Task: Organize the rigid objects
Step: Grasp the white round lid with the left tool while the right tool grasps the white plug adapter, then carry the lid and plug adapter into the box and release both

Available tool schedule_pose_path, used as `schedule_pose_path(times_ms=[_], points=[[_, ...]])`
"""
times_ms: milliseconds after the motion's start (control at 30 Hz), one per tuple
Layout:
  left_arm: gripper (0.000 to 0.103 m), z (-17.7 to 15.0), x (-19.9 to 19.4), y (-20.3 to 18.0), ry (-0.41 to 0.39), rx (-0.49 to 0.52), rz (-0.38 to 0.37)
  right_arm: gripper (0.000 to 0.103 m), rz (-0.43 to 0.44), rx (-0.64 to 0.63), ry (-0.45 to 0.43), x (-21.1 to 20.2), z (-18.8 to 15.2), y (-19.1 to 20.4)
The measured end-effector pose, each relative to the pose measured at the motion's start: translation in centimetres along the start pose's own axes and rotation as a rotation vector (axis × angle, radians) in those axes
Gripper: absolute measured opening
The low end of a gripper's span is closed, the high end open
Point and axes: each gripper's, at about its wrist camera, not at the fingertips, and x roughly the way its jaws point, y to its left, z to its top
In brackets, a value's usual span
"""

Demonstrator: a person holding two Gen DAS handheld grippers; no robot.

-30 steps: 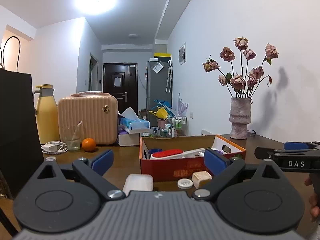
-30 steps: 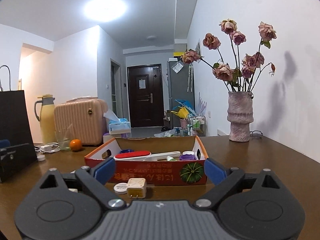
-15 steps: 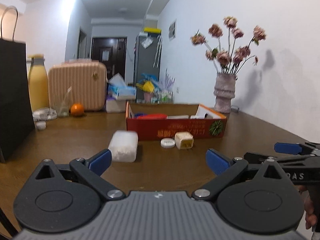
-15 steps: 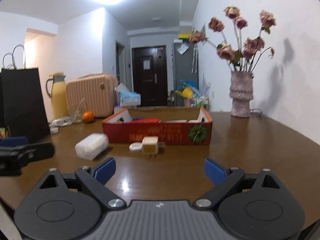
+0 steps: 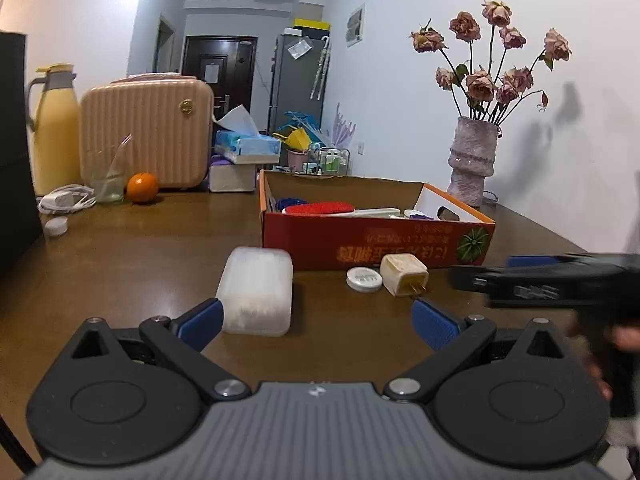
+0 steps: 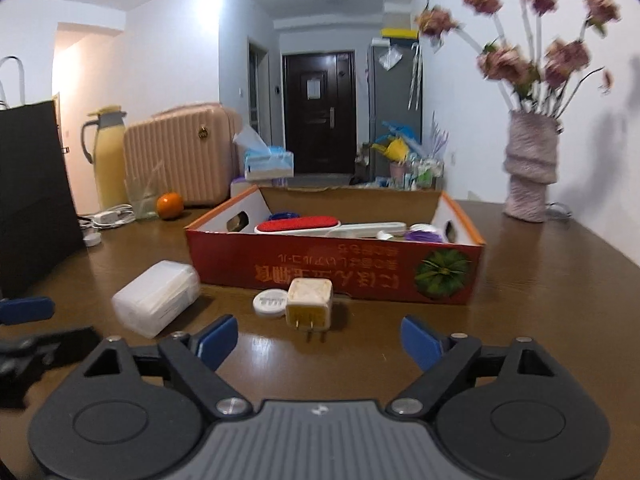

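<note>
A red cardboard box [image 5: 376, 244] [image 6: 336, 276] sits mid-table with a red brush [image 6: 298, 226] and other small items inside. In front of it lie a frosted white plastic case [image 5: 256, 290] [image 6: 158, 298], a round white cap [image 5: 363, 279] [image 6: 270, 303] and a cream plug adapter [image 5: 403, 274] [image 6: 309, 304]. My left gripper [image 5: 316, 322] is open, its left fingertip just beside the case. My right gripper [image 6: 320, 338] is open with its jaws closing; the adapter's prongs lie just ahead of the gap, and no pad touches them.
At the back left stand a black bag [image 6: 32, 196], a yellow jug [image 5: 54, 128], a pink ribbed case [image 5: 146, 132], a glass, an orange [image 5: 142, 188] and tissue boxes. A vase of dried roses [image 5: 474, 160] stands at the back right. The right gripper shows at right in the left view.
Both grippers have moved forward and lower toward the items in front of the box, which now look larger. The right gripper's jaws stand slightly narrower.
</note>
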Motion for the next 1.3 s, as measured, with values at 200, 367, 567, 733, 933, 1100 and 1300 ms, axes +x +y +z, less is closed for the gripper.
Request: schedule_pose_path(times_ms=[200, 367, 567, 733, 933, 1100, 1300], points=[[0.1, 1.9, 3.0, 0.2, 0.018, 0.024, -0.008, 0.068, 0.054, 0.05, 0.092, 7.6, 2.5, 0.1], [0.084, 3.0, 6.5, -2.0, 0.064, 0.053, -0.083, 0.038, 0.082, 0.125, 0.143, 10.0, 2.2, -1.0], [0.077, 3.5, 13.6, -4.5, 0.194, 0.035, -0.137, 0.038, 0.043, 0.137, 0.149, 6.7, 0.6, -4.7], [0.063, 3.5, 17.9, -5.3, 0.252, 0.051, -0.055, 0.039, 0.008, 0.142, 0.136, 2.9, -1.3, -7.3], [0.042, 3.3, 19.1, -5.0, 0.274, 0.025, -0.03, 0.046, -0.064, -0.028, 0.135, 2.8, -1.4, -6.1], [0.04, 3.0, 18.6, -5.6, 0.259, 0.079, -0.027, 0.038, -0.072, 0.004, 0.143, 3.8, -1.4, -6.5], [0.04, 2.6, 14.0, -6.5, 0.217, 0.058, -0.067, 0.038, -0.076, 0.05, 0.116, 1.9, -1.6, -6.9]])
